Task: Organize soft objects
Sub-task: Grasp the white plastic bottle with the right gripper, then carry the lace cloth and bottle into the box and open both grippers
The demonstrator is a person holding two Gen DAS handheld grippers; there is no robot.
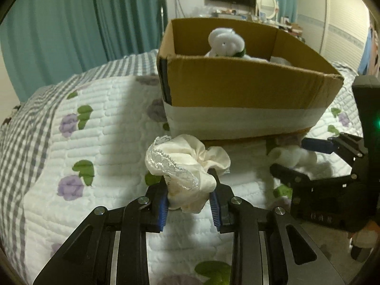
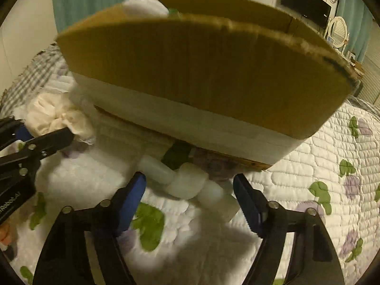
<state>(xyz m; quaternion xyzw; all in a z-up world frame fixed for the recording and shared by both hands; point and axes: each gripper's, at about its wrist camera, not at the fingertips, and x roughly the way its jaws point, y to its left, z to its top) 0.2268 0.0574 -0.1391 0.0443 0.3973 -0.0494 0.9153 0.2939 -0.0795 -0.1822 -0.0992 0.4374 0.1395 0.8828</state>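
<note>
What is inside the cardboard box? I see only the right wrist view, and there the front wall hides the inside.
Observer: The left wrist view shows a white plush toy sitting in the cardboard box.
Operator: Does the left gripper hold something?
Observer: Yes, the left gripper is shut on a cream lace-trimmed cloth, just in front of the box.
Operator: Does my right gripper touch the white bundle?
Observer: From the left, the right gripper reaches around the white bundle, jaws open, not shut on it.
</note>
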